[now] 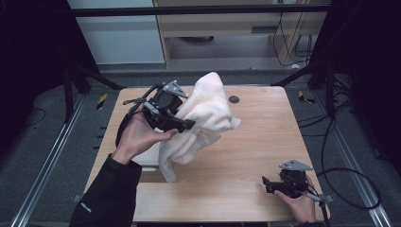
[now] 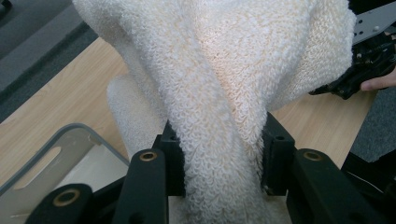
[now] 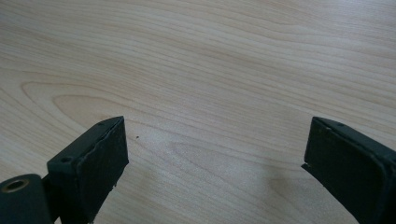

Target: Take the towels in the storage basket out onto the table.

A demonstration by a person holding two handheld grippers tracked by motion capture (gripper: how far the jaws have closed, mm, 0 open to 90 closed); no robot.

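Fingers (image 2: 273, 158) of the left gripper (image 2: 219, 163) pinch a bunched fold of white towel (image 2: 224, 70); from above we see it held up off the desk (image 1: 255, 142), one end trailing by a clear bin (image 2: 70, 154). The right gripper (image 3: 215, 154) rests low, fingers spread over bare wood.

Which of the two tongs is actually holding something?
The left tongs: they are clamped on the white towel, lifted above the table. The right tongs are open, with nothing between them.

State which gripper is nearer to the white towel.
Left. The left gripper is shut on the white towel, lifting it; the right gripper rests open, well apart at the table's near right.
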